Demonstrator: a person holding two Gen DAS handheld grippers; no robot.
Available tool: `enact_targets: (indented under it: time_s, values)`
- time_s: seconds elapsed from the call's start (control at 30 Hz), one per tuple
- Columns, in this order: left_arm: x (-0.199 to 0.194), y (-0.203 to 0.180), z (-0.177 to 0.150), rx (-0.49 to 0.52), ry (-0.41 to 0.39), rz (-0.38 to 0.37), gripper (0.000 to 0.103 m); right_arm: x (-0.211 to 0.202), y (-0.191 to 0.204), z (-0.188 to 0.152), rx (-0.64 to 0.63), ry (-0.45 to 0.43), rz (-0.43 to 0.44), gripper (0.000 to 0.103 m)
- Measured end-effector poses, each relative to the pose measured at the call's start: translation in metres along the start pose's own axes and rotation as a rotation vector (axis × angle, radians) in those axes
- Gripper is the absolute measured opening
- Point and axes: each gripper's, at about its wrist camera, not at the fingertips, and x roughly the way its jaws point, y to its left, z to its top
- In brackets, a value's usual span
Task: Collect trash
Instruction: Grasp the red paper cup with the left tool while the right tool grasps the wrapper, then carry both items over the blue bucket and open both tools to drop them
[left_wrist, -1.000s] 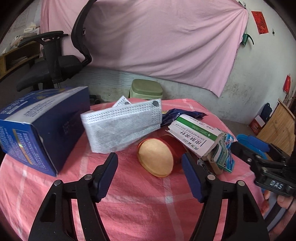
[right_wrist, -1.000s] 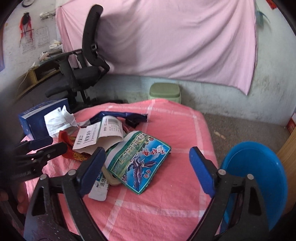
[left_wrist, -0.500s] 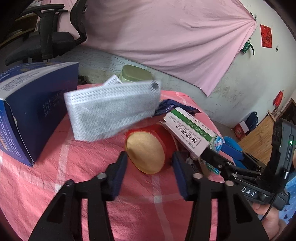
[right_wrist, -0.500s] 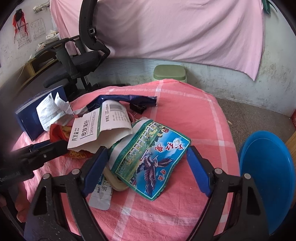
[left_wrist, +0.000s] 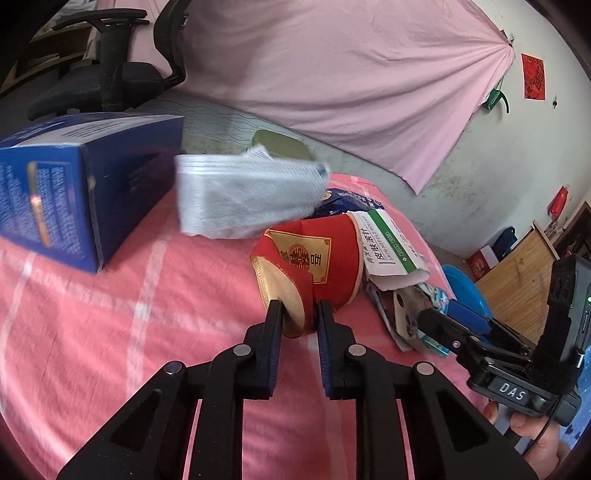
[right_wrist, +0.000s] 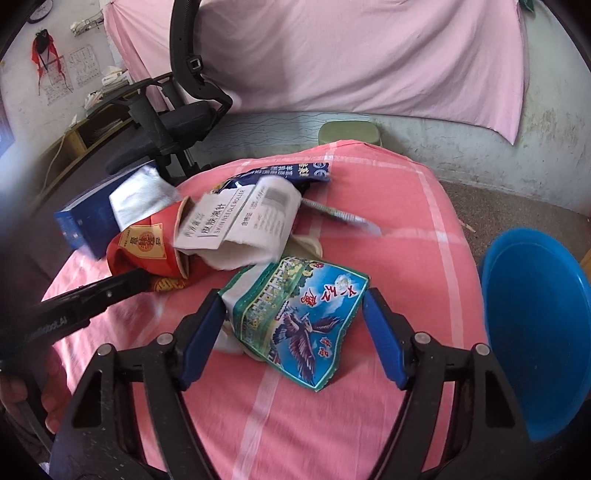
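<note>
Red paper cup (left_wrist: 314, 258) lies on its side on the pink tablecloth (left_wrist: 110, 332), gold lining exposed, rim now squashed. Left gripper (left_wrist: 299, 314) is closing and pinches that rim; a second ago it stood spread. Right gripper (right_wrist: 293, 310), closing, wide, brackets the bird-print packet (right_wrist: 295, 314).

Both tools are black plastic frames with triangular cut-outs and round silver rivets at the joints. The left gripper (left_wrist: 298, 314) has dark blue pads, the right gripper (right_wrist: 293, 325) brighter blue ones. The right one's body bears white "DAS" lettering and a thin black cable.
</note>
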Motion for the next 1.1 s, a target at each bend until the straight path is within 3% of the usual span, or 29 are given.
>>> enact_targets:
  time_s: [0.3, 0.4, 0.57, 0.87, 1.1]
  values:
    - [-0.040, -0.007, -0.040, 0.025, -0.060, 0.046, 0.015, -0.043, 0.012, -0.034, 0.000, -0.059, 0.026, 0.094]
    - [-0.053, -0.015, -0.051, 0.038, -0.105, 0.051, 0.015, -0.058, 0.018, -0.046, -0.022, -0.129, 0.011, 0.094]
    - [-0.075, -0.037, -0.053, 0.105, -0.213, 0.041, 0.015, -0.092, 0.025, -0.056, -0.037, -0.321, -0.023, 0.094]
    - [-0.100, -0.116, -0.024, 0.250, -0.447, -0.072, 0.015, -0.165, 0.005, -0.038, -0.037, -0.622, -0.143, 0.095]
    - [-0.084, -0.193, 0.000, 0.348, -0.499, -0.182, 0.015, -0.196, -0.044, -0.025, -0.005, -0.727, -0.260, 0.095]
